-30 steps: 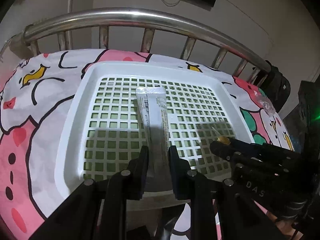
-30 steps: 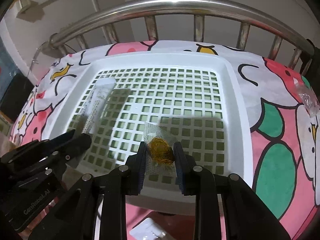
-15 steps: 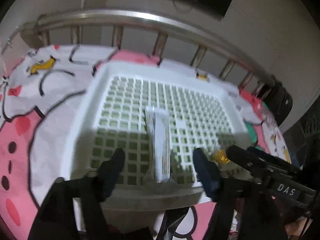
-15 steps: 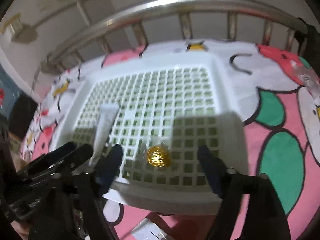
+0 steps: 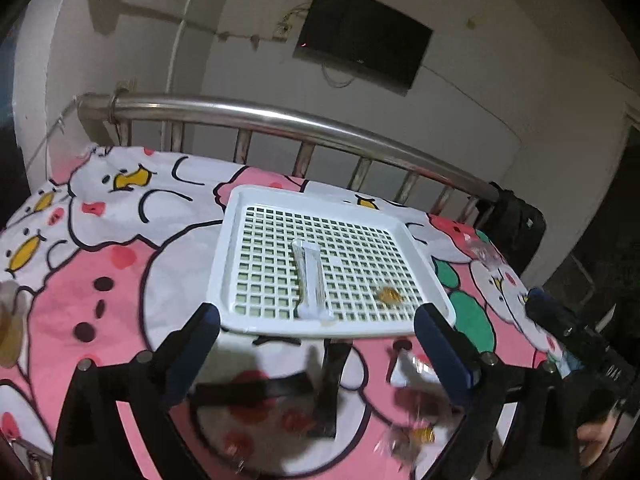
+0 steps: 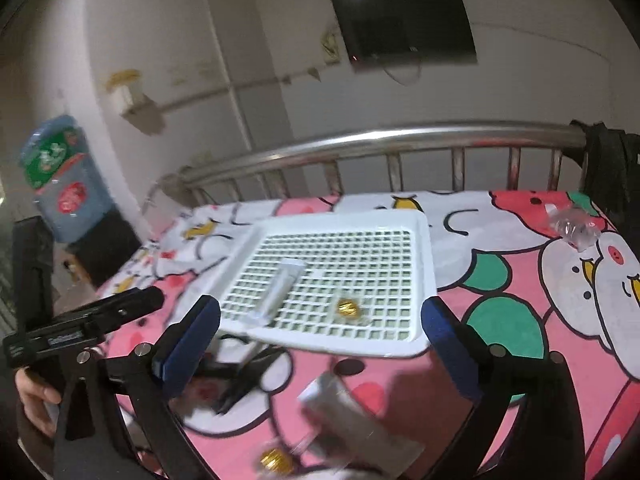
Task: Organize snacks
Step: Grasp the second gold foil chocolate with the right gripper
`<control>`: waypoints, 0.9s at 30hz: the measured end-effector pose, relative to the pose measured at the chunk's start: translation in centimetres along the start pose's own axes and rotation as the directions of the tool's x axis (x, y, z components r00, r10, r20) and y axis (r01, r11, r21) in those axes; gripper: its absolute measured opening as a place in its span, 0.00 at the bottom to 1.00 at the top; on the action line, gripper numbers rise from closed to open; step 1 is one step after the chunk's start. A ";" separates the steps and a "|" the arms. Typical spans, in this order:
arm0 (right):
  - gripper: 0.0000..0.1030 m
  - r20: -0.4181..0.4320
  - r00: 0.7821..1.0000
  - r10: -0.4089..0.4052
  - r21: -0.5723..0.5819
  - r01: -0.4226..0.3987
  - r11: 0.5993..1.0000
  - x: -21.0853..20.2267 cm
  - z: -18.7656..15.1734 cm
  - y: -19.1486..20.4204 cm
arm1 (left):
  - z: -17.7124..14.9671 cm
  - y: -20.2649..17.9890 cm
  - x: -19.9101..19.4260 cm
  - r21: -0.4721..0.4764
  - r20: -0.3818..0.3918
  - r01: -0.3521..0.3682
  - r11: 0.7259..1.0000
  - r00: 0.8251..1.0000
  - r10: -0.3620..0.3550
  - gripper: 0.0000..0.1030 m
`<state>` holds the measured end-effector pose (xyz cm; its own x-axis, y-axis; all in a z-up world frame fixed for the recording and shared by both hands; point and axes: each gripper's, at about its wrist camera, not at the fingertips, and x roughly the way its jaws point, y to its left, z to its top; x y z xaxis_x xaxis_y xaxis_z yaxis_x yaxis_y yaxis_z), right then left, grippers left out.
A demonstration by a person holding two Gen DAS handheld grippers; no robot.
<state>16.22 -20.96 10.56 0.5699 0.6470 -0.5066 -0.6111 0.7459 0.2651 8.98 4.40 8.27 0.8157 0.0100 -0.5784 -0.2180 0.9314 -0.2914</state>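
White plastic lattice tray (image 5: 228, 272) (image 6: 424, 272) lying flat on the cartoon-print bedsheet (image 5: 120, 280) (image 6: 560, 320), near the steel bed rail (image 5: 280, 120) (image 6: 400, 136). Two snacks rest inside it: a silver stick sachet (image 5: 312, 280) (image 6: 280, 288) lying lengthwise near the front edge, and, well apart to its right, a gold-foil candy (image 5: 388, 294) (image 6: 347, 307) in a clear wrapper. Neither snack is touched by a tool. My left gripper (image 5: 316, 354) hangs in front of the tray's near edge, blue-padded fingers (image 5: 192, 344) spread wide, nothing between them. My right gripper (image 6: 320, 344) stands likewise, fingers (image 6: 188, 344) wide apart and empty, just short of the tray's front rim. On the sheet below the grippers lie more snacks, blurred: another silver sachet (image 6: 352, 420) and another gold candy (image 6: 274, 460) (image 5: 424, 436). A crumpled clear wrapper (image 6: 572, 224) (image 5: 482, 250) sits at the far right of the sheet. A dark screen (image 5: 360, 36) (image 6: 404, 24) hangs on the wall beyond.
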 end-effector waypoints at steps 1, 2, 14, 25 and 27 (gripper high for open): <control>0.99 0.018 1.000 0.014 -0.011 -0.014 1.000 -0.9 -0.5 0.5 | -0.5 0.0 -0.6 0.010 0.004 -0.011 1.000 1.000 0.011 0.96; 0.99 0.035 0.999 0.021 -0.023 -0.020 1.000 -1.7 -1.1 0.9 | -1.0 0.1 -1.2 0.015 0.013 -0.026 1.000 1.000 0.026 0.96; 0.99 0.002 1.000 0.020 -0.023 -0.020 1.000 -3.7 -6.3 2.7 | -6.5 0.5 -3.3 0.063 -0.028 -0.026 0.998 0.999 0.028 0.96; 0.92 -0.155 0.988 -0.004 -0.072 -0.007 0.997 -0.4 -10.5 3.8 | -9.8 2.1 -1.6 0.054 -0.100 -0.054 0.997 0.993 0.060 0.86; 0.87 -0.177 0.984 -0.011 -0.083 -0.003 0.997 0.2 -10.8 4.0 | -9.9 2.6 -1.0 0.050 -0.111 -0.068 0.996 0.991 0.073 0.84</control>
<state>7.96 -19.61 2.62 0.4708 0.6002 -0.6466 -0.6562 0.7281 0.1981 2.25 3.23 0.52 0.7328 0.0375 -0.6794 -0.2459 0.9456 -0.2130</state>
